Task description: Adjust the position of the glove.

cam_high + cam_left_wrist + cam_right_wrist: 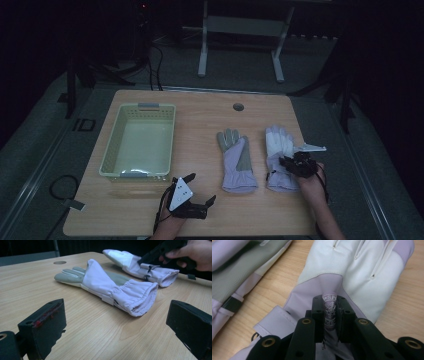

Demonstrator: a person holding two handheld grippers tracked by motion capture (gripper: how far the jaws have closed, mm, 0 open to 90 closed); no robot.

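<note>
From the high view the right glove (280, 157) lies lengthwise, fingers away from the person, under the right gripper (295, 162); the left gripper view shows the left gripper (115, 332) gaping, well apart; the right gripper view shows jaws pinching a fabric fold.

Right gripper (295, 162) pinched closed, left gripper (200, 189) wide apart.

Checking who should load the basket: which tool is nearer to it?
Left. The left tool hovers just off the basket's near right corner; the right tool is far across the table, pinching a fold of the right-hand glove.
</note>
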